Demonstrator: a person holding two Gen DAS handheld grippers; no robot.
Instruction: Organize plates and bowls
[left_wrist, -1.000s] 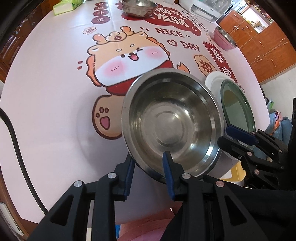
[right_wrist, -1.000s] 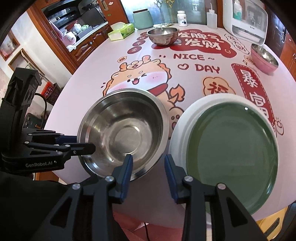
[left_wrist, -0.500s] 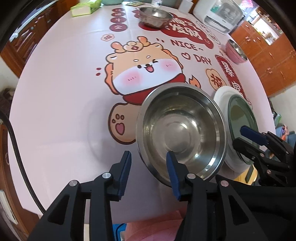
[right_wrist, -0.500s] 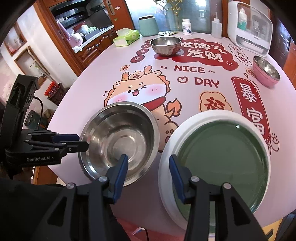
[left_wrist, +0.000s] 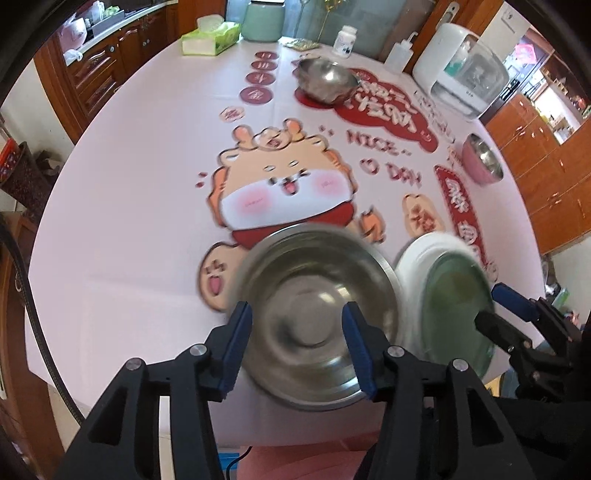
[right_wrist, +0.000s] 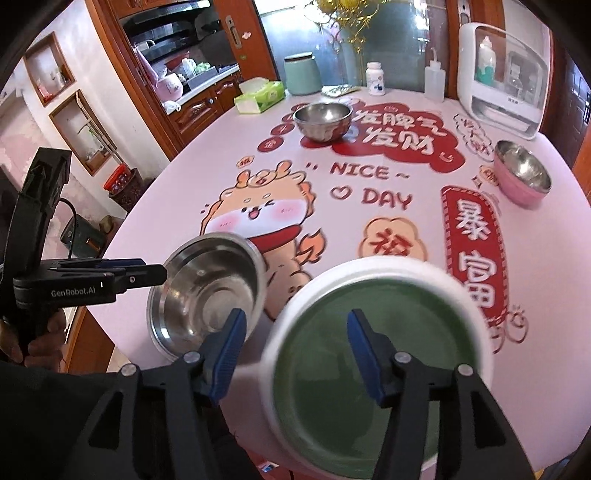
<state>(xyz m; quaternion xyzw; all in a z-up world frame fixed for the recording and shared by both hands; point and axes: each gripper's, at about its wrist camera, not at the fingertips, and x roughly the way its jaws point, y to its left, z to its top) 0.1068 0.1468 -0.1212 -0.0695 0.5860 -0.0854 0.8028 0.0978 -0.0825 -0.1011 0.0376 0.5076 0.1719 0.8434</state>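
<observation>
Pink tablecloth with cartoon print covers the round table. Green plate with white rim lies at the near edge, right of the steel bowl; whether they touch I cannot tell. Left gripper, jaws just opening, fingers apart above the bowl, nothing clamped. Right gripper, jaws just opening, fingers apart above the plate's near-left rim, nothing held.

my left tongs are matte black, angular, with blue pads and silver screws at each finger joint. my right tongs match them. white "genrobot.ai" lettering marks the left unit's side, a black cable trails at left, and my sleeve is black.
</observation>
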